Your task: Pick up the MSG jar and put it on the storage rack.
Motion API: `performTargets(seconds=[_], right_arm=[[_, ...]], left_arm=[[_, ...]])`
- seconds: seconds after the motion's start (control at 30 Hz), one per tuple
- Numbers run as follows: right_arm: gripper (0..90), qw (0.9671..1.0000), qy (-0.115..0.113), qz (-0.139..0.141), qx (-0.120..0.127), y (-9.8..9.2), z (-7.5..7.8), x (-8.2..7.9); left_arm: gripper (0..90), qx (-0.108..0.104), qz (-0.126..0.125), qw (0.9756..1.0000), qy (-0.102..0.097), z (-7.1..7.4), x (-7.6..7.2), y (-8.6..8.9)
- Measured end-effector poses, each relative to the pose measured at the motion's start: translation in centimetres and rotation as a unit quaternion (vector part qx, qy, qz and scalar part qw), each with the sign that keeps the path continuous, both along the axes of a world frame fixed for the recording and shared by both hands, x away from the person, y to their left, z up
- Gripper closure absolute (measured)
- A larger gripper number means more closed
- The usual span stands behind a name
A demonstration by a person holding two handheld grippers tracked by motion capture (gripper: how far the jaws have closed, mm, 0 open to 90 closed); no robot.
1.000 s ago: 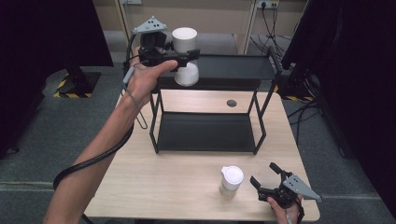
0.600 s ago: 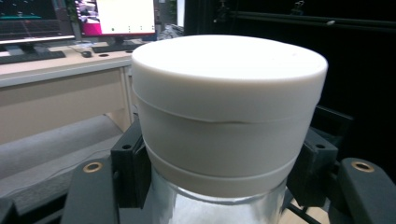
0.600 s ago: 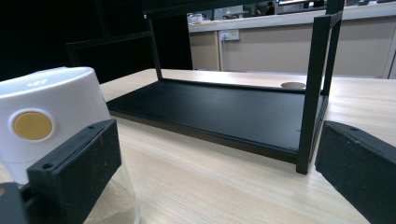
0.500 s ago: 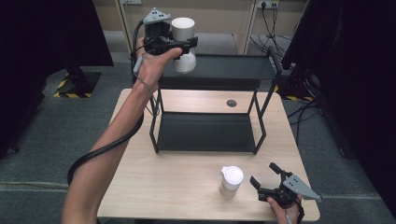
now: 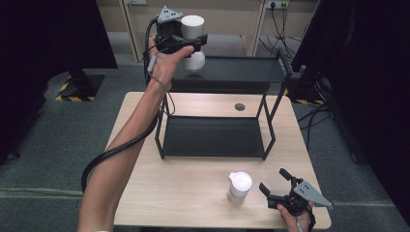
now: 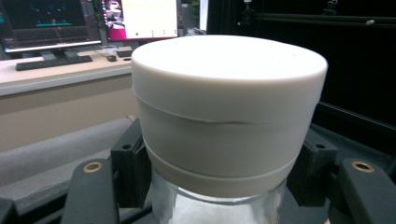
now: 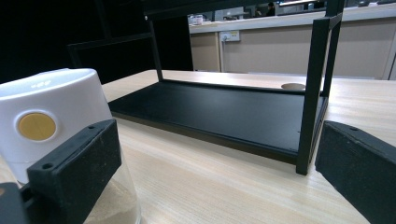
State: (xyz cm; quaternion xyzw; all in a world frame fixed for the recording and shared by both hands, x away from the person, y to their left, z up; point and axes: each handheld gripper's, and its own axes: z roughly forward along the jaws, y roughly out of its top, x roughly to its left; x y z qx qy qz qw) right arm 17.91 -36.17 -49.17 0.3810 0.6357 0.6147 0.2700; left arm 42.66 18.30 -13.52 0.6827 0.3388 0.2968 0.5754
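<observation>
carrying a white-lidded glass jar [image 5: 193, 41] toward the top tier of the black two-tier shelf rack [image 5: 270, 113] looked like the step in hand: the left hand-held gripper [image 5: 192, 44] was raised over the rack's upper left end with its jaws closed on the jar just under the broad white lid [image 6: 229, 116], as the left gripper view showed, the pads pressed against both sides of the lid's lower band while the clear glass body hung below. in the high view the jar sat above the left part of the upper shelf [image 5: 241, 72], and whether its base already touched that shelf could not be told. the right hand-held gripper [image 5: 275, 188] rested low at the near right corner of the tabletop [image 5: 193, 193] with its jaws spread wide and nothing between them; in its own view a second jar with a white flip-cap [image 7: 51, 121] and pale powder inside stood just beside its left jaw, apart from the pads, in front of the rack's lower shelf [image 7: 219, 112]. that second jar [image 5: 239, 187] stood upright on the tabletop near the right hand-held gripper. the next move probably called for lowering the held jar straight down until its base sat flat on the upper shelf, keeping it upright, then easing the jaws apart and drawing back without nudging the lid.
</observation>
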Motion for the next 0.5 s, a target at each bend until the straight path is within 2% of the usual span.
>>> performTargets(seconds=[0.1, 0.5], right_arm=[[0.6, 1.0000, 0.000, 0.000, 0.000, -0.02, 0.01, -0.02], [0.6, 1.0000, 0.000, 0.002, 0.000, 0.04, -0.03, 0.05]], left_arm=[[34.9, -0.003, 0.007, 1.0000, 0.001, -0.21, 0.22, -0.03], [34.8, 0.008, 0.017, 0.9998, 0.003, -1.00, 0.54, -0.33]])
